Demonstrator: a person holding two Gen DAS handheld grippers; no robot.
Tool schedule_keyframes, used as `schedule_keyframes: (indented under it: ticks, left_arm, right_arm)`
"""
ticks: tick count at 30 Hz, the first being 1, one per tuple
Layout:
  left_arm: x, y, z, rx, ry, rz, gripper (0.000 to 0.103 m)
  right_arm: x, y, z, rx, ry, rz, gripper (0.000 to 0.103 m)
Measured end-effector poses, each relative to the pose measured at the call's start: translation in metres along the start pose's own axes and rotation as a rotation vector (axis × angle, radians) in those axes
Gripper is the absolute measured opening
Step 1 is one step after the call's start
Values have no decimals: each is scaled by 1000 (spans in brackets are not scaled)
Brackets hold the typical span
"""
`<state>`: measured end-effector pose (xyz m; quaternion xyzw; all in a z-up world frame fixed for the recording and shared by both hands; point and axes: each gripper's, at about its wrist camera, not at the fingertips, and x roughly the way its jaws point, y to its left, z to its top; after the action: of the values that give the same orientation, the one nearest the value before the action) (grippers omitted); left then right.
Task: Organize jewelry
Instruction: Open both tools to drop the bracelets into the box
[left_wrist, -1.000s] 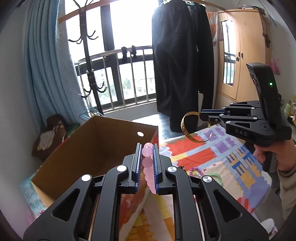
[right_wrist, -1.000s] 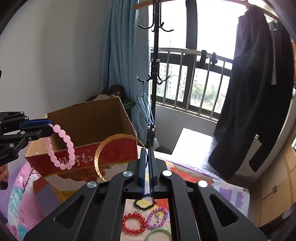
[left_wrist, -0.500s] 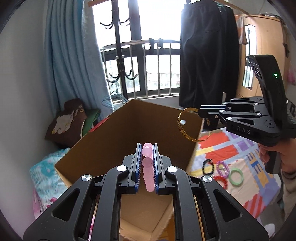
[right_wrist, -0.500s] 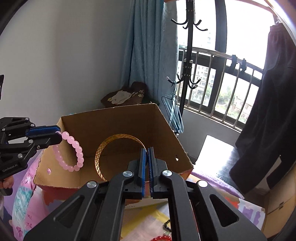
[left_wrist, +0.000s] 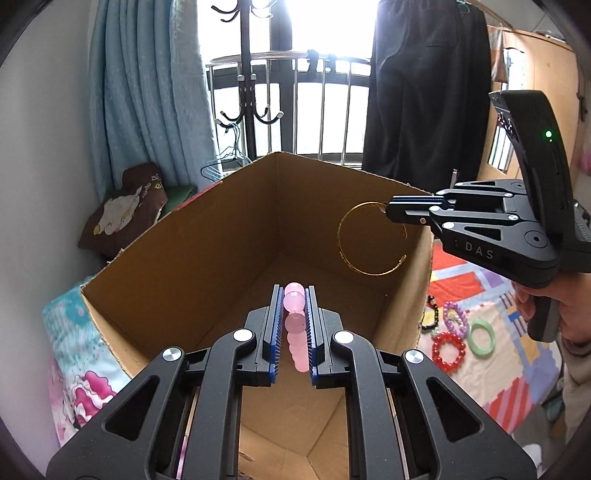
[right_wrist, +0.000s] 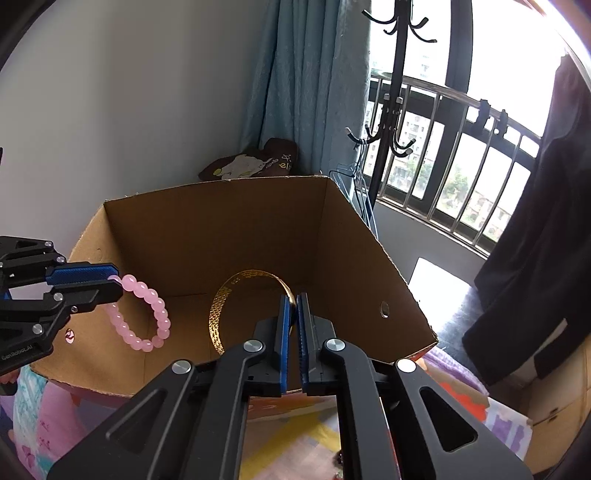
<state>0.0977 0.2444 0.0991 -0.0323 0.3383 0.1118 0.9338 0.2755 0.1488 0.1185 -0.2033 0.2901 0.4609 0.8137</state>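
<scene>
1. Left gripper (left_wrist: 292, 295): jaws closed on the pink bead bracelet (right_wrist: 142, 314). In the right wrist view the bracelet hangs as a full loop below the fingertips, held by its upper beads, over the near-left part of the open cardboard box (left_wrist: 229, 236).

2. Right gripper (right_wrist: 292, 306): jaws nearly shut, pinching the band of the gold bangle (right_wrist: 236, 306). The bangle stands on edge, extending forward and left of the fingertips. In the left wrist view it hangs just inside the box's right wall.

3. Governing relation: both pieces are held above the box interior, and the box floor lies directly beneath each. Neither piece touches cardboard, so far as can be seen. A release would, in my judgement, drop each inside.

4. Orientation: each ring hangs with its plane roughly vertical and its opening horizontal. The two rings are well apart, pink left, gold right.

5. Remaining stock: a red bead bracelet (left_wrist: 448, 349), a purple bead bracelet (left_wrist: 455, 317), a green bangle (left_wrist: 482, 338) and a dark bead bracelet (left_wrist: 431, 314) lie on the patterned cover (left_wrist: 491, 373) right of the box. The right gripper is the nearer to them.

6. Box contents: no jewelry visible on the exposed floor.
</scene>
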Motion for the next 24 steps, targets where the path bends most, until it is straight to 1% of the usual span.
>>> schedule_keyframes:
  ticks: [3, 4, 5, 6, 7, 8, 9, 10, 11, 24]
  left_arm:
    - [3, 0, -1, 2, 6, -4, 11]
    - [3, 0, 0, 1, 6, -2, 13]
    - [4, 0, 0, 1, 1, 5, 14]
    - [4, -1, 0, 4, 2, 19, 18]
    - [3, -2, 0, 9, 1, 31, 32]
    - [1, -2, -1, 7, -6, 39, 40]
    - [0, -2, -1, 1, -12, 48, 57]
    - [-2, -1, -1, -6, -20, 54, 61]
    - [-4, -1, -1, -12, -27, 56, 61]
    - [-22, -21, 4, 8, -54, 58, 61]
  right_arm:
    - [1, 0, 0, 0, 3, 0, 5]
    - [2, -1, 0, 5, 4, 9, 6]
    - [2, -1, -1, 11, 2, 14, 8]
    - [2, -2, -1, 12, 0, 12, 13]
    - [0, -2, -2, 15, -6, 4, 18]
    - [0, -2, -2, 17, -9, 1, 25]
    - [-1, -1, -3, 18, -11, 6, 34]
    - [-2, -1, -3, 18, -18, 10, 37]
    - [-5, -2, -3, 18, -26, 5, 39]
    - [-40, -14, -11, 51, -70, 3, 39]
